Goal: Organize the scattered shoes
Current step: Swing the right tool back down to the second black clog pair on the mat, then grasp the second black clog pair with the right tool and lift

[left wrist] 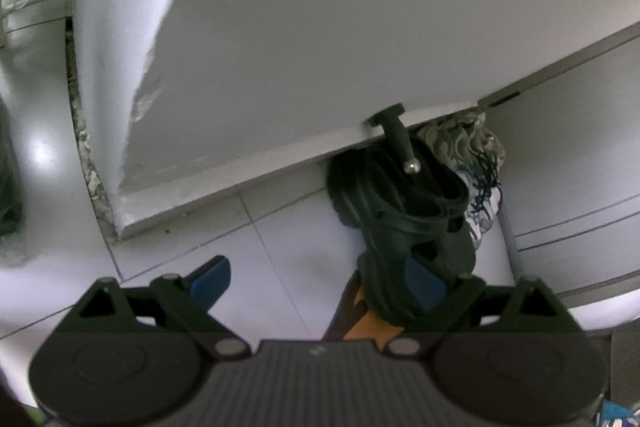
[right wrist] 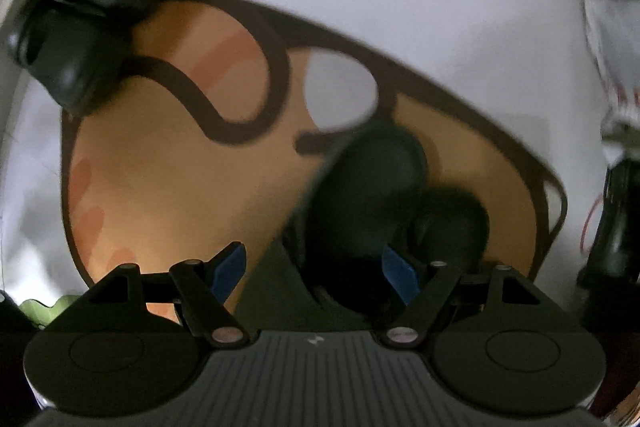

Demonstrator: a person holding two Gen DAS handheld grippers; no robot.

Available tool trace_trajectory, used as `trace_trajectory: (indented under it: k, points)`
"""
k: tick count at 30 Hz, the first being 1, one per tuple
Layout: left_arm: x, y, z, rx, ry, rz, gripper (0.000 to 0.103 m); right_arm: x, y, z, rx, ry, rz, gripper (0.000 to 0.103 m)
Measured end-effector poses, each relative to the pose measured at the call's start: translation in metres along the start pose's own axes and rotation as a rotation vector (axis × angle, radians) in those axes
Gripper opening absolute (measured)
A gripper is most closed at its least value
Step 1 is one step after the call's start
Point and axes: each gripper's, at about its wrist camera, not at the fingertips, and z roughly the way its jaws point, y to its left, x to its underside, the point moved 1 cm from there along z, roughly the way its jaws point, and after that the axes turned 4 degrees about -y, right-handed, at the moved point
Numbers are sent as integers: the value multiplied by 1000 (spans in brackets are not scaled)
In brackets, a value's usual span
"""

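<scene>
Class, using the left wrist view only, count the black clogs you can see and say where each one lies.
1: the black clog lies on the tiled floor below the cabinet door knob, beside a white sneaker. Others may be hidden behind it.

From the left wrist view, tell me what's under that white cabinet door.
Under the white cabinet door, beside its black handle, a black clog sticks out, with a white laced sneaker behind it. The door hides the clog's far end.

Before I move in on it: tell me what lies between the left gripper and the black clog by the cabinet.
Nothing visible: only bare white tiled floor between the open left gripper and the black rubber clog. The white cabinet door's black handle overhangs the clog from above.
</scene>
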Motion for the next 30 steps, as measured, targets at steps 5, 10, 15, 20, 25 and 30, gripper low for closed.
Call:
trace_trajectory:
  k: [5, 10, 15, 20, 25, 30]
  points:
    - [1, -1, 2, 10, 7, -3, 96, 11, -34, 21, 3, 66, 138, 80]
    - [2, -2, 2, 14, 10, -5, 96, 15, -68, 40, -3, 103, 365, 76]
    - [1, 1, 0, 10, 3, -16, 96, 17, -82, 48, 5, 126, 453, 66]
    - [0, 1, 0, 9, 4, -15, 96, 21, -71, 61, 38, 183, 386, 65]
    - [2, 2, 0, 10, 3, -18, 96, 25, -82, 65, 51, 190, 379, 65]
    - [2, 2, 0, 7, 5, -12, 96, 30, -83, 74, 39, 213, 346, 47]
